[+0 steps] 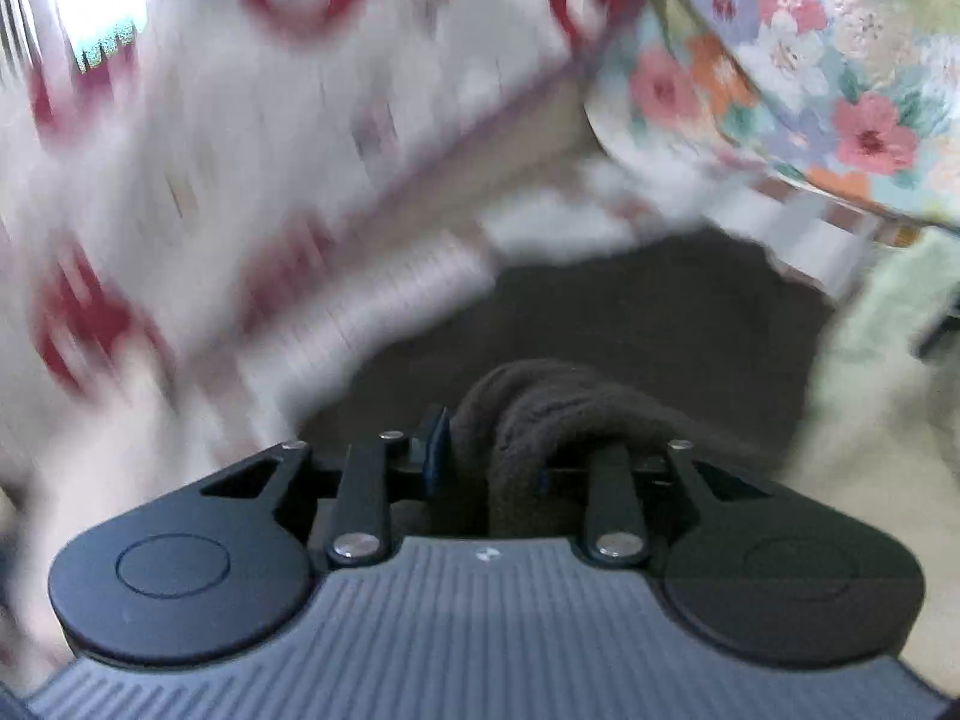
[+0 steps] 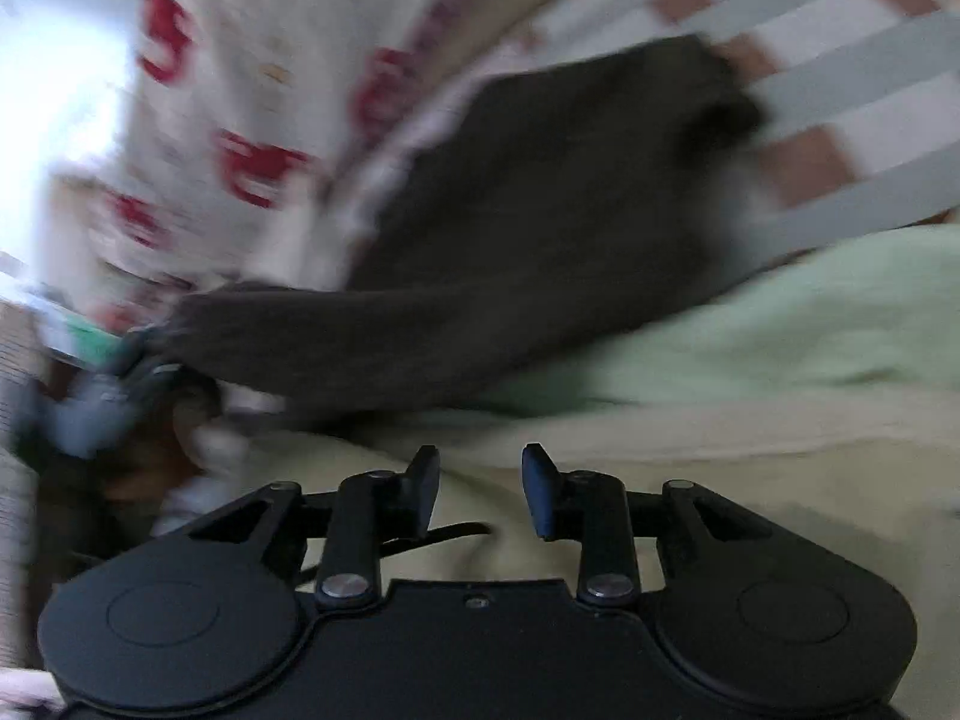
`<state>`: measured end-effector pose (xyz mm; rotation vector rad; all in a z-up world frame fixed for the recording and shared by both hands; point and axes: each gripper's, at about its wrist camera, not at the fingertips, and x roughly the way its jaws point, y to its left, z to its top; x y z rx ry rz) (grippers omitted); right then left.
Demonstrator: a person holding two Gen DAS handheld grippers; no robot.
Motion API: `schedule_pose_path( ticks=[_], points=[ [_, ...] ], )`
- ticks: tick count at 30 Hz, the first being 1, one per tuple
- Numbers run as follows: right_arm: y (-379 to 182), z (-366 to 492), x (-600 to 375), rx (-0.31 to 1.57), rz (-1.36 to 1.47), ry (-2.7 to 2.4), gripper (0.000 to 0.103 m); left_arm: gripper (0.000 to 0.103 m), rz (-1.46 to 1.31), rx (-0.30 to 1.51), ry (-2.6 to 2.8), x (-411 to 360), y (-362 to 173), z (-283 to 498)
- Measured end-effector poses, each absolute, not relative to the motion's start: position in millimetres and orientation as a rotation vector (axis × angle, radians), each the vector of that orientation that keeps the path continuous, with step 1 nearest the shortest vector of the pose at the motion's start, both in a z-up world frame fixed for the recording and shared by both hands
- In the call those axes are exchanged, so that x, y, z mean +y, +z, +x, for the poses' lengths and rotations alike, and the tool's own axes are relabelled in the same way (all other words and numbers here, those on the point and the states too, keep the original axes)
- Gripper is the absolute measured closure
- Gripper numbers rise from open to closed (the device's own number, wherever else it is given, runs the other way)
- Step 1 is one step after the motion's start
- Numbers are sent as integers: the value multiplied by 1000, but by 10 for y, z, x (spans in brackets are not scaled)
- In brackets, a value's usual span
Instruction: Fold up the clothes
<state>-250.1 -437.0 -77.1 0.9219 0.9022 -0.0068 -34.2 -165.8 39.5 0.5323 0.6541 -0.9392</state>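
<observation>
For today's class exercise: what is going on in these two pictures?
A person with a gripper in each hand is folding clothes on a bed. The left gripper is shut on a bunched dark brown garment. The right gripper is open and holds nothing, over pale yellow cloth. Both views are blurred.

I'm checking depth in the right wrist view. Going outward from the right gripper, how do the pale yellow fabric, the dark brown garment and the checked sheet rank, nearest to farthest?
1. Pale yellow fabric: directly under the open right gripper.
2. Dark brown garment: ahead, across the middle, its left end held by the left gripper.
3. Checked sheet: beyond it, upper right.
</observation>
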Motion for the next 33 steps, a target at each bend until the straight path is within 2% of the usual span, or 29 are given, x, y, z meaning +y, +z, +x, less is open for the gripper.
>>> schedule_pose_path(
  ticks=[3,4,5,6,8,9,10,11,15,18,22,27,33],
  points=[
    [-655,-2514,-4542,868,875,-98,66,71,382,863,-976,-1409,287,-62],
    [-574,-2474,-4586,844,831,-123,66,62,333,924,-984,-1334,257,27],
    [-502,-2401,-4600,829,786,-144,65,58,283,975,-989,-1256,237,114],
    [-430,-2327,-4613,813,740,-164,65,55,232,987,-983,-1170,262,189],
    [-315,-2083,-4614,791,636,-189,64,42,152,971,-965,-997,394,326],
    [-268,-1926,-4589,788,591,-188,61,38,113,909,-949,-925,488,359],
    [-221,-1768,-4563,784,546,-186,56,25,77,858,-932,-862,558,410],
    [-193,-1624,-4520,780,513,-175,55,17,51,857,-913,-831,530,529],
    [-105,-932,-4378,787,367,-63,50,16,-41,857,-825,-731,399,1020],
    [-78,-271,-4299,803,243,-6,49,16,-21,942,-674,-965,-42,1573],
    [-266,621,-4438,889,183,-13,45,17,-162,1075,-582,-1114,-693,2185],
    [-556,1455,-4616,959,267,-15,45,17,-198,1074,-566,-1194,-1012,2343],
    [-772,2234,-4059,1079,59,145,45,17,-155,1098,-568,-1118,-1213,2584]
  ],
)
